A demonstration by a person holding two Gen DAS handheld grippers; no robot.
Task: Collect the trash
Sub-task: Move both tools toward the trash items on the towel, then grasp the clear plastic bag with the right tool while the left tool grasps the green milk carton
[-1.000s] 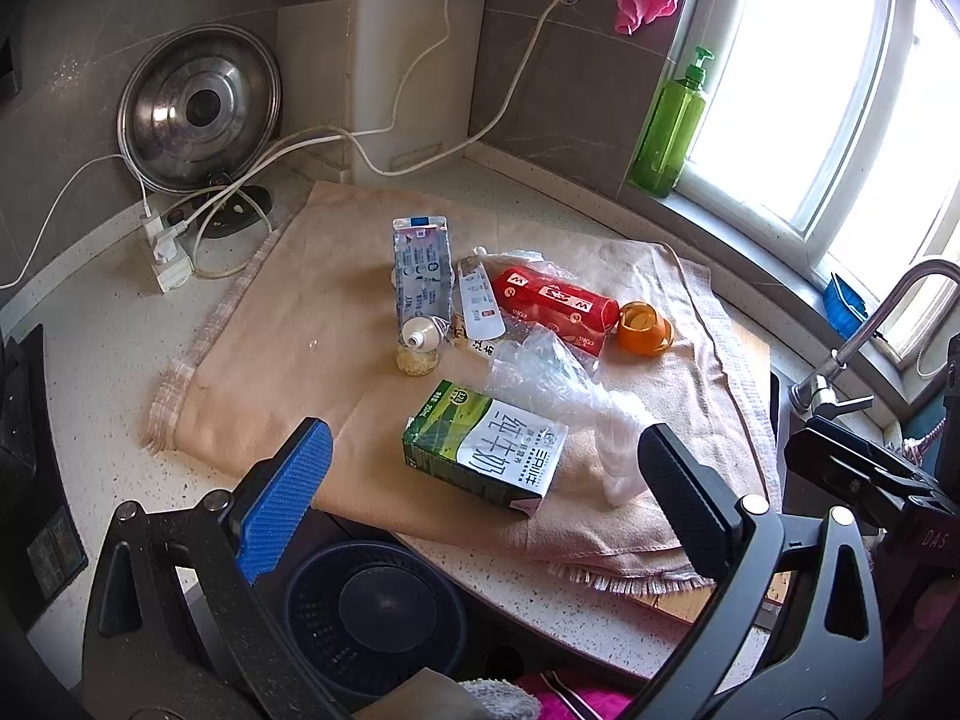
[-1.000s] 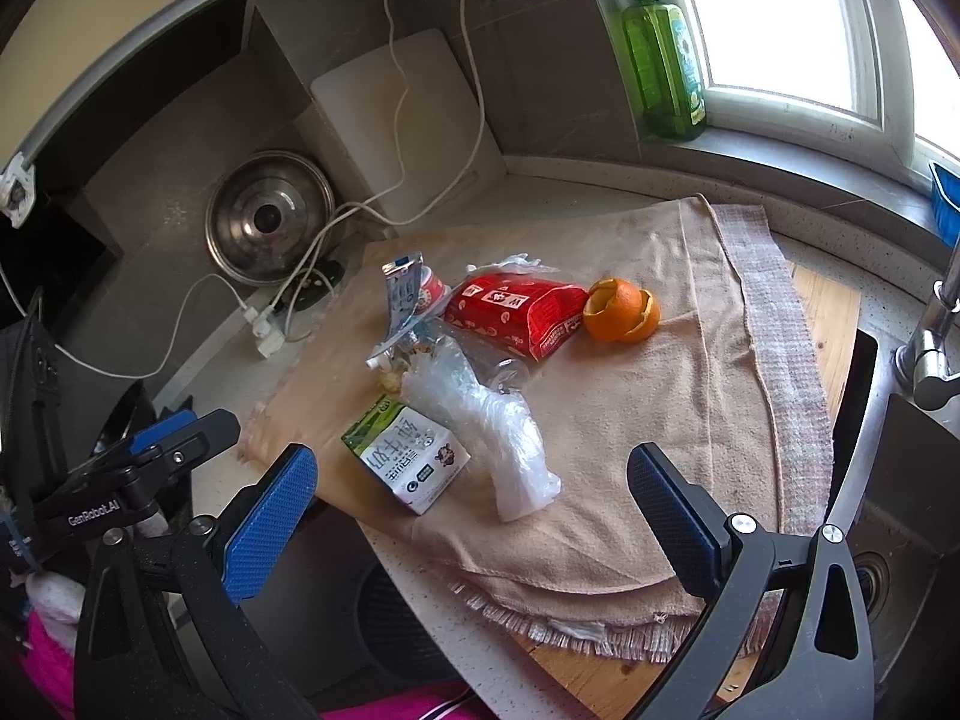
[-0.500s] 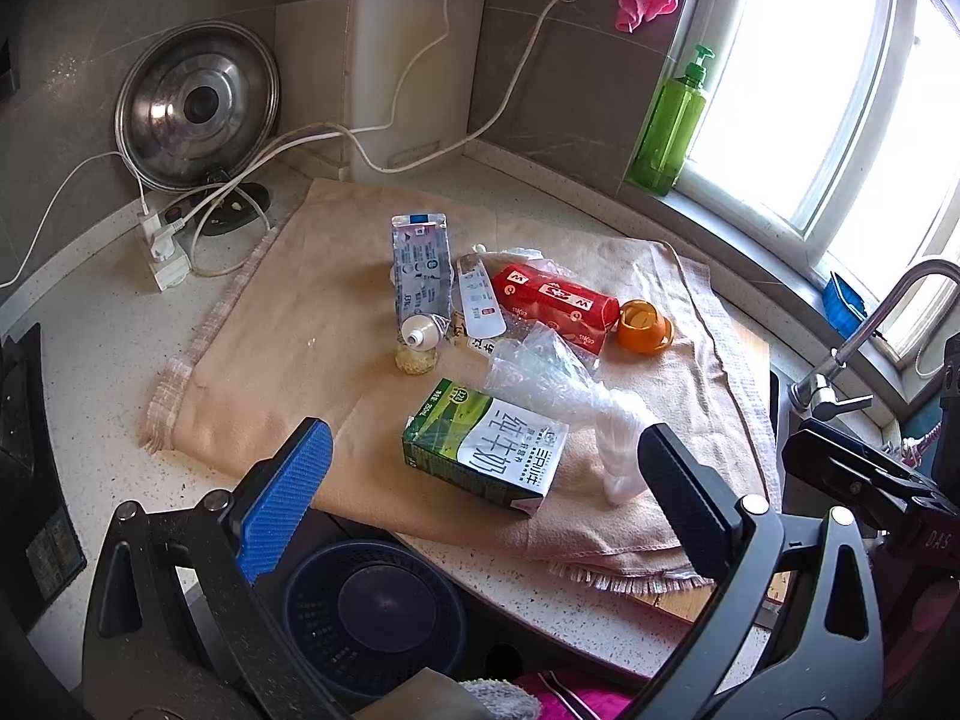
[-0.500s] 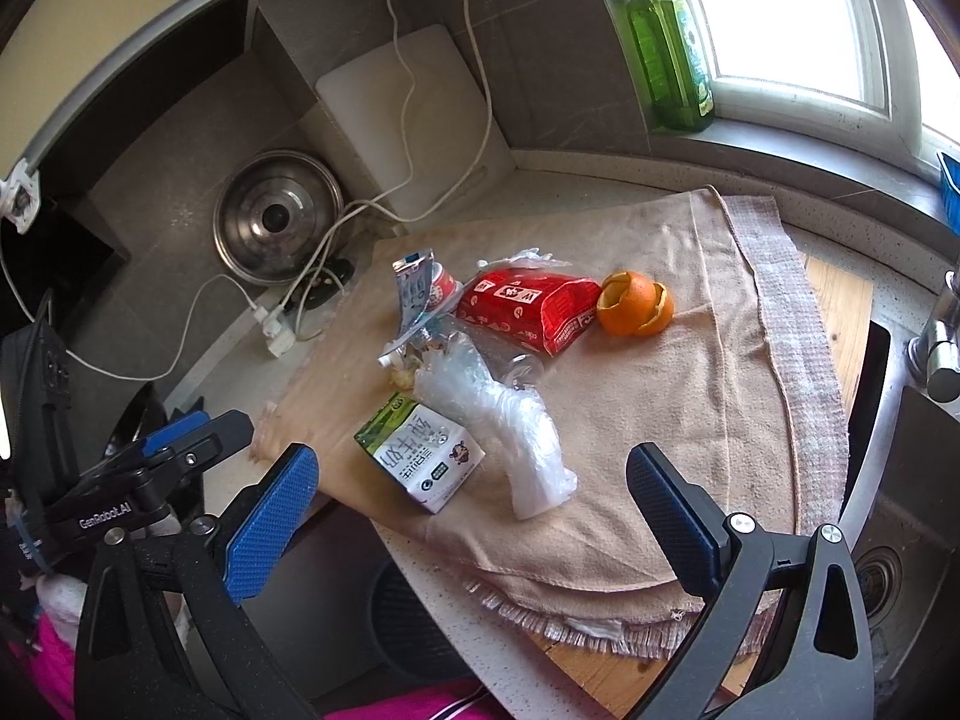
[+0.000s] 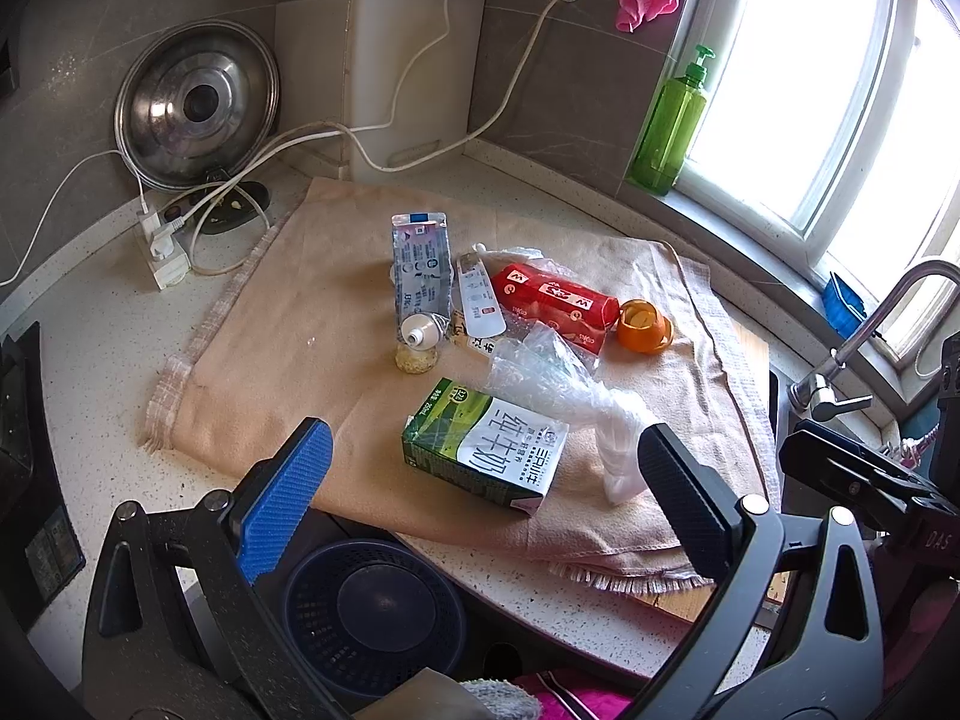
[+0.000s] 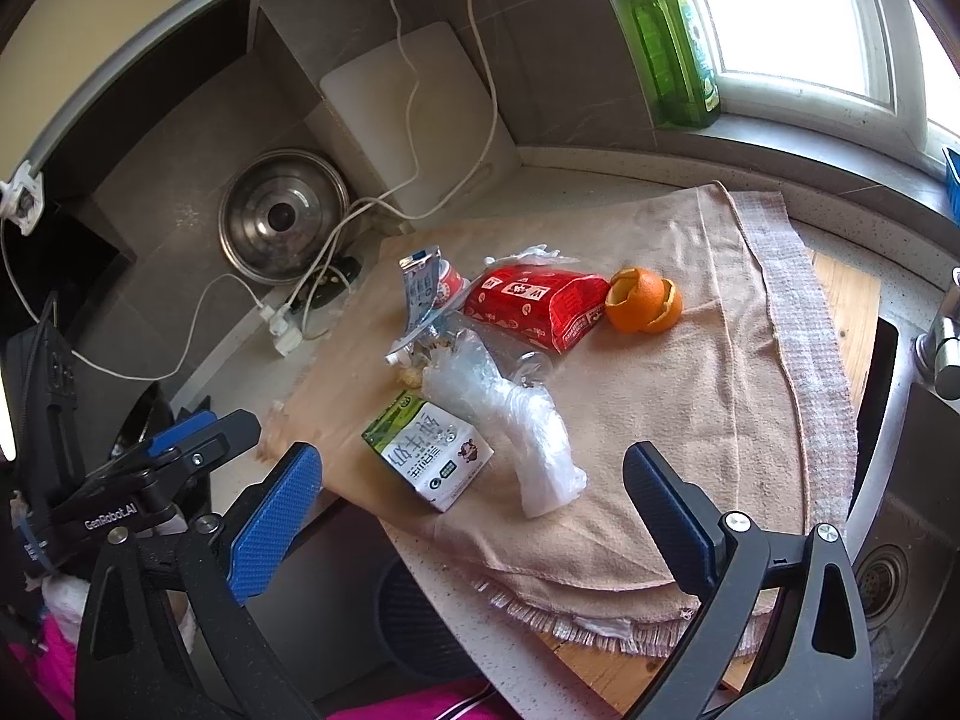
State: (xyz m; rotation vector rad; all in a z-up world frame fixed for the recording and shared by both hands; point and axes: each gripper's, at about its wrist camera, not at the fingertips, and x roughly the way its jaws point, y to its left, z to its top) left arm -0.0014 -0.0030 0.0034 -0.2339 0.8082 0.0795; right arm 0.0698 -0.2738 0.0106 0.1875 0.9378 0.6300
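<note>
A: Several bits of trash lie clustered on the beige towel (image 5: pixel 288 324), nothing collected yet. What could go wrong?

B: My guess: the clear plastic bag (image 6: pixel 516 420) drapes against the milk carton (image 5: pixel 486 450), so a careless pinch could drag both, or crush the carton.

A: And the jaws?

B: Both spread wide, empty. The left gripper (image 5: pixel 480 492) hovers at the counter edge, the carton just ahead between its fingers. The right gripper (image 6: pixel 474 510) frames carton and bag; the orange peel (image 6: pixel 642 300) lies well beyond. A blue mesh bin (image 5: pixel 372 612) waits below.
</note>
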